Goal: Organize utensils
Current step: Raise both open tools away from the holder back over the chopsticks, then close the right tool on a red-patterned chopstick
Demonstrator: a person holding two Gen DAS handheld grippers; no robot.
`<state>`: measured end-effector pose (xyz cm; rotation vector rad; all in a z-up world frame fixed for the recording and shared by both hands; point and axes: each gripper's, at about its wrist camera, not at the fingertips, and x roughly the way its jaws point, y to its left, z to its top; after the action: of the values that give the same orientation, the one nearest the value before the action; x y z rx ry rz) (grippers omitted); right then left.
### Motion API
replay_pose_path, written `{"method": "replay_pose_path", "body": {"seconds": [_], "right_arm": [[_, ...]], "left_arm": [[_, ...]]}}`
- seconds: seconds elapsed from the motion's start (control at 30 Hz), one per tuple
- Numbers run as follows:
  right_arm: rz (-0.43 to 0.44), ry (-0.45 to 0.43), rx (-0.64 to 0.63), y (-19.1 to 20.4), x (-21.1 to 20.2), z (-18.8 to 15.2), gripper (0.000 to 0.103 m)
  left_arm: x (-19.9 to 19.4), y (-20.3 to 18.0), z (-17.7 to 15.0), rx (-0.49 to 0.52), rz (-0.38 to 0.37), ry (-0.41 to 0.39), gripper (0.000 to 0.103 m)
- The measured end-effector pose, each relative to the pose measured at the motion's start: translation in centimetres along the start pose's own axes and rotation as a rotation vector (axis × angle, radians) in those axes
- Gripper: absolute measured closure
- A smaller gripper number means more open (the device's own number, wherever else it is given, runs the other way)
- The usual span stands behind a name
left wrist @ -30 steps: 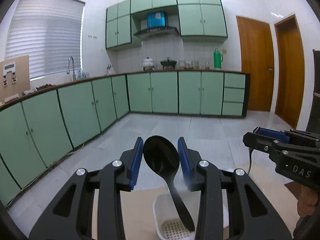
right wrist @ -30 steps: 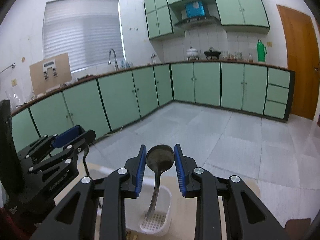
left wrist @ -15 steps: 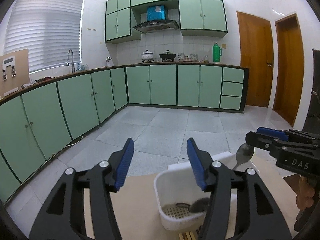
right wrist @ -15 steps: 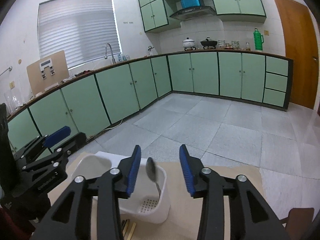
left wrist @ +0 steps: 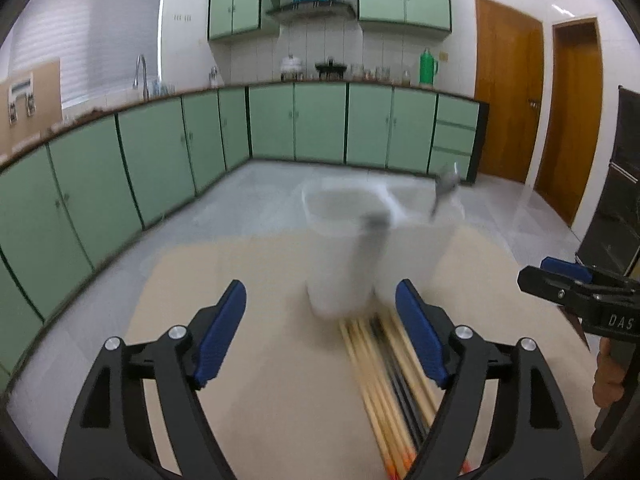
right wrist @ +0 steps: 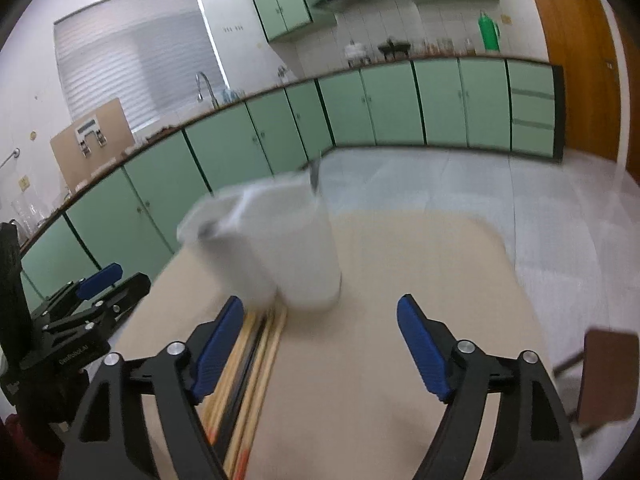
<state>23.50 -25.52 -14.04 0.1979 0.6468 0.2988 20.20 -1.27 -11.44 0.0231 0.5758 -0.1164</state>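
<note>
A white two-compartment utensil holder (left wrist: 372,240) stands on the beige table (left wrist: 260,360); it also shows in the right wrist view (right wrist: 280,252). A metal spoon (left wrist: 444,192) sticks out of its right compartment, also seen in the right wrist view (right wrist: 315,176). A dark spoon tip (left wrist: 376,220) shows in the left compartment. A bundle of chopsticks (left wrist: 392,384) lies on the table in front of the holder, also in the right wrist view (right wrist: 244,376). My left gripper (left wrist: 320,336) is open and empty above the table. My right gripper (right wrist: 320,344) is open and empty.
Green kitchen cabinets (left wrist: 160,160) run along the far walls beyond the table edge. A brown chair seat (right wrist: 608,376) stands to the right of the table. The right gripper's body (left wrist: 580,292) shows at the right of the left wrist view.
Both grippers let go of their spoons, which now stand in the holder. Both have opened wider and pulled back and down, so the chopsticks have come into view.
</note>
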Motion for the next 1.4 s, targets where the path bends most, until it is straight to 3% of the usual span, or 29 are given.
{"method": "replay_pose_path", "body": {"seconds": [0.27, 0.5, 0.73, 1.1, 1.3, 1.4], "right_arm": [[-0.008, 0.165, 0.045, 0.2, -0.7, -7.1, 0.012], [-0.007, 0.243, 0.009, 2.2, -1.4, -10.8, 0.010], [-0.032, 0.251, -0.059, 4.1, -1.8, -12.4, 0.013], [-0.121, 0.249, -0.208, 6.6, -1.6, -13.5, 0.037], [-0.179, 0.236, -0.203, 6.0, -2.1, -13.5, 0.046], [-0.163, 0.236, -0.190, 5.5, -2.4, -13.4, 0.049]], "left_arm": [[-0.7, 0.1, -6.7, -0.033, -0.044, 0.206, 0.016], [-0.8, 0.4, -10.1, -0.033, -0.031, 0.303, 0.014], [-1.7, 0.9, -11.4, -0.020, 0.012, 0.325, 0.014], [-2.9, 1.9, -12.2, -0.038, 0.022, 0.325, 0.014], [-2.7, 1.9, -12.2, -0.039, 0.025, 0.318, 0.014], [-2.9, 2.1, -12.3, -0.045, 0.022, 0.316, 0.014]]}}
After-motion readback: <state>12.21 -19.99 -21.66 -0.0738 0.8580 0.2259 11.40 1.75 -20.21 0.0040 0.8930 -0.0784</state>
